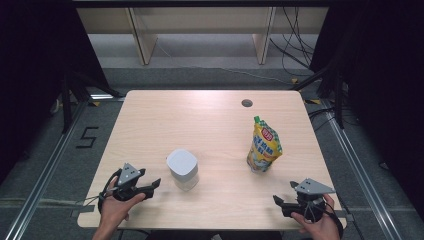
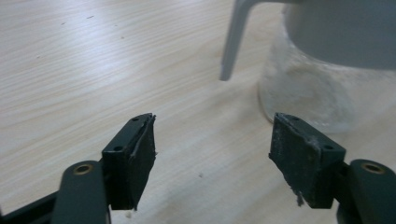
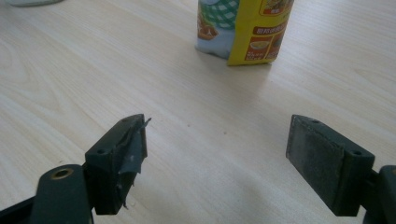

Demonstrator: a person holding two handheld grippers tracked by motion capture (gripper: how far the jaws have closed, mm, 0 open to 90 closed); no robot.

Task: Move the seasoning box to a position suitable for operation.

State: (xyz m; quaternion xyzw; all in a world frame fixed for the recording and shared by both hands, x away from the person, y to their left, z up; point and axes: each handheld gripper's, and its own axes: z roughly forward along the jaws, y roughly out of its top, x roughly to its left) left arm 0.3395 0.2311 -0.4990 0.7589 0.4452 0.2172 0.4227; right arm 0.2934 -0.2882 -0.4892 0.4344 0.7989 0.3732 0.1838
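The left gripper (image 1: 152,186) is sitting low at the near left part of the wooden table (image 1: 210,115), the person's left hand (image 1: 114,202) wrapping its body from below. Its jaws are pointing toward the glass jar (image 1: 183,170), which is standing upright near the table's middle, a bit toward the near edge, with a white lid (image 1: 181,161) on top. In the left gripper view the two black pads (image 2: 140,154) are standing apart with nothing between them, released, bare wood showing in the gap; the jar's clear lower body (image 2: 308,93) is just ahead and to the right of the right-hand pad, not touching it. A grey clip-like tab (image 2: 233,42) is hanging down from the lid's side, its tip ending above the table.

The right gripper (image 1: 280,202) is resting at the near right corner, held by the right hand (image 1: 317,225), grey plate on top. In the right gripper view its pads (image 3: 322,163) are spread wide, gripping nothing, only tabletop between them. The yellow spouted pouch (image 1: 263,145) is standing upright on the right half of the table, well apart from the jar and ahead of the right gripper; its printed base (image 3: 243,32) is showing at the top of that view, clear of the jaws.

A small round hole (image 1: 246,103) is sitting near the table's far edge
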